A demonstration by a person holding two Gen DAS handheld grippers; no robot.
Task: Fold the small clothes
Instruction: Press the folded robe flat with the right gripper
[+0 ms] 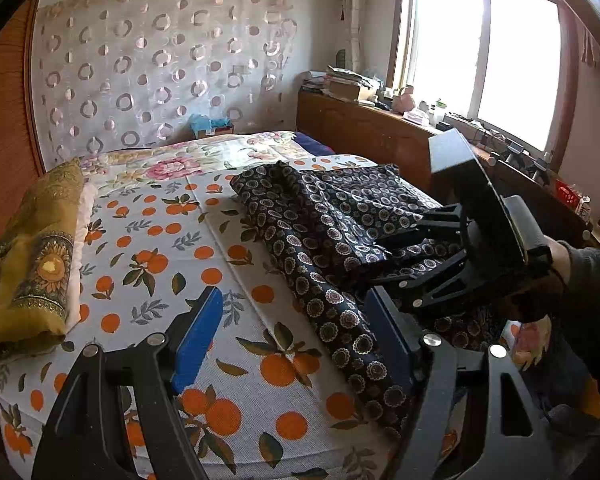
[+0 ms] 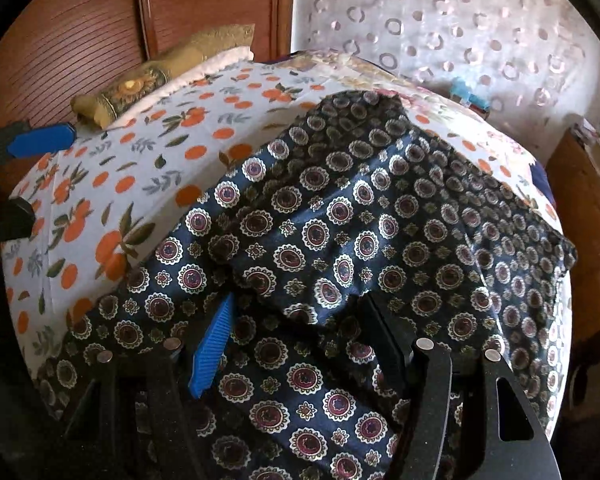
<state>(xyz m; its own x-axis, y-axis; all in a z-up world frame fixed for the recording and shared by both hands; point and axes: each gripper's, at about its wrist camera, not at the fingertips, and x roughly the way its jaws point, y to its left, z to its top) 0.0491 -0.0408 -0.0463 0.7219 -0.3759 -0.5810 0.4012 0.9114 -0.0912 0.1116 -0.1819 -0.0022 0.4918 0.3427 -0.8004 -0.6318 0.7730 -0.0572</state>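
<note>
A dark navy garment (image 1: pixel 332 208) printed with round medallions lies rumpled on the orange-print bed sheet (image 1: pixel 148 264). In the left wrist view my left gripper (image 1: pixel 292 320) hovers open near the bed's front edge. Its left pad is over bare sheet and its right pad at the garment's near edge. My right gripper (image 1: pixel 380 260), held by a hand in a dark sleeve, points down onto the garment. In the right wrist view the garment (image 2: pixel 340 208) fills the frame. The right gripper (image 2: pixel 296 308) stands open over a raised fold of it. The left gripper (image 2: pixel 24 180) shows at the far left.
A folded olive-gold patterned cloth (image 1: pixel 32 256) lies along the bed's left side, also seen in the right wrist view (image 2: pixel 140 84). A floral quilt (image 1: pixel 204 160) covers the far end. A cluttered wooden cabinet (image 1: pixel 380 128) runs under the window on the right.
</note>
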